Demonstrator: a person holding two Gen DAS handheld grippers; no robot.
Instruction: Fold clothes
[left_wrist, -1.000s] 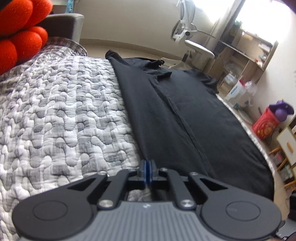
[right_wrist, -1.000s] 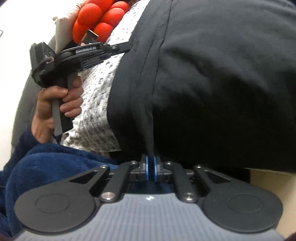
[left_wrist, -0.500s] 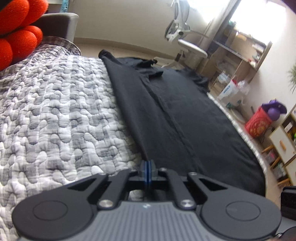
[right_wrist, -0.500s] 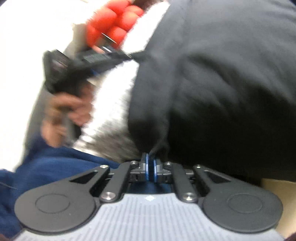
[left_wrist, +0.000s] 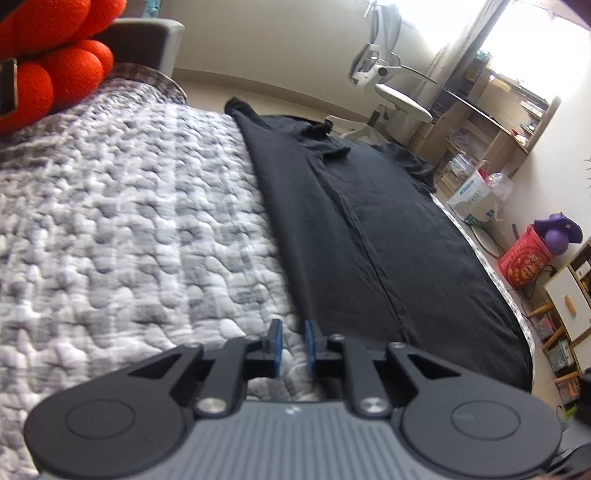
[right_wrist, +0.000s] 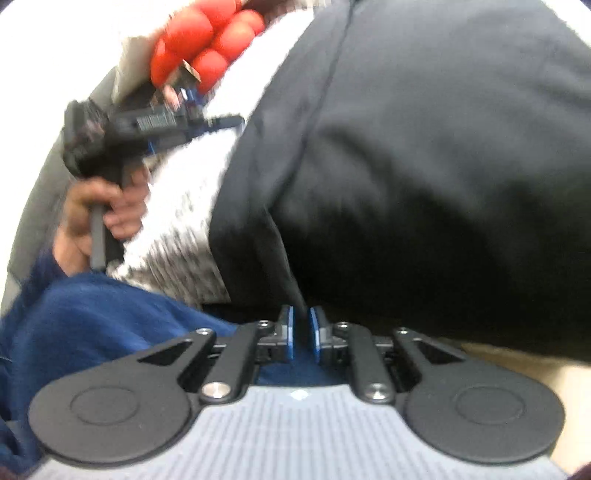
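One black garment (left_wrist: 388, 229), two parted tools (left_wrist: 291, 343) (right_wrist: 300, 336)

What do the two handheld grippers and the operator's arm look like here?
Both the left gripper and the right gripper have matte black linkage arms with silver screws, round black discs, a ribbed grey body and blue finger pads. The bare left hand grips a black handle; the sleeve is navy fleece.

Black garment (left_wrist: 388, 229) on quilt (left_wrist: 129, 221) (grey-white)

black garment (left_wrist: 388, 229) | spread flat lengthwise | one long side folded inward | on quilt
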